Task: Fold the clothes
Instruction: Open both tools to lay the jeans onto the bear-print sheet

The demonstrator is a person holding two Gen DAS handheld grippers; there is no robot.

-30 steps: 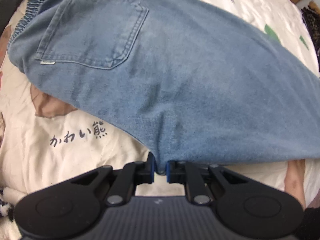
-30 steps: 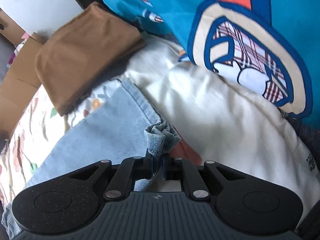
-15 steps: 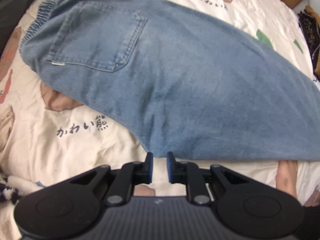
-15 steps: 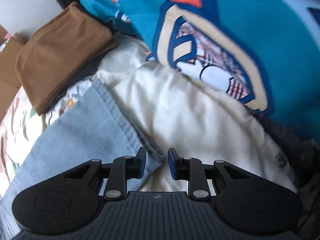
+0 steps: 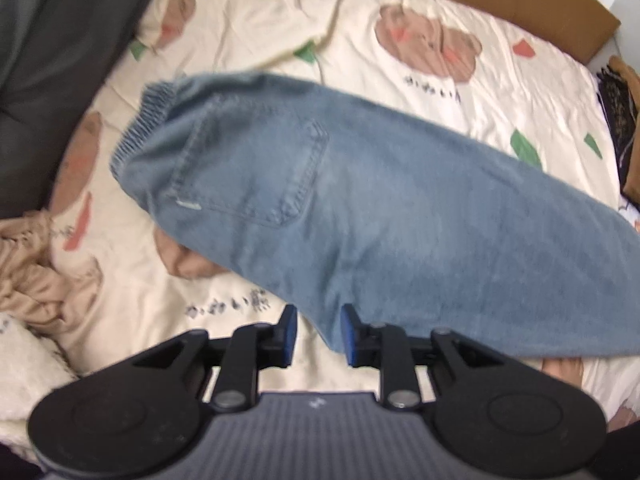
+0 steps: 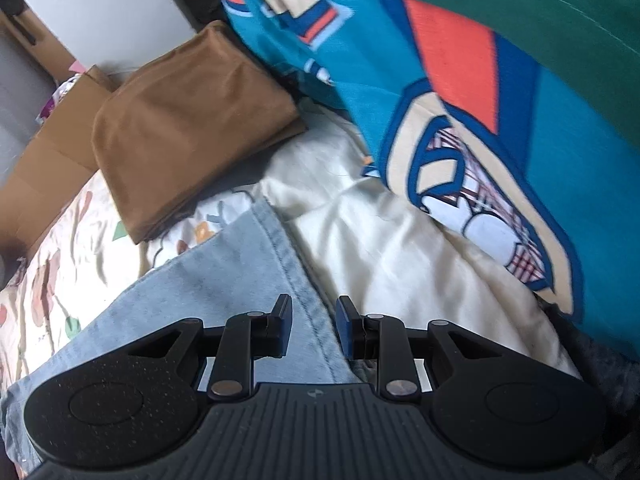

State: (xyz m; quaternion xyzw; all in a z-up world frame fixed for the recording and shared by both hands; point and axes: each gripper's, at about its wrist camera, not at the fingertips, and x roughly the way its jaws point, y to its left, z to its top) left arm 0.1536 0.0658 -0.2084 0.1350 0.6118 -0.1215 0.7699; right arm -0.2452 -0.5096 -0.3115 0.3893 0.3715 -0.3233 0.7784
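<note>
Folded jeans (image 5: 360, 216) on bear-print bedsheet (image 5: 400, 12), left tongs (image 5: 316, 334) opening, empty

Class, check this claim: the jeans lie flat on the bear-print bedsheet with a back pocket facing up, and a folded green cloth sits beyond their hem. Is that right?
One detail is wrong. The folded cloth beyond the hem of the jeans is brown, not green, as the right wrist view shows. The bear-print bedsheet and upturned back pocket are right.
</note>
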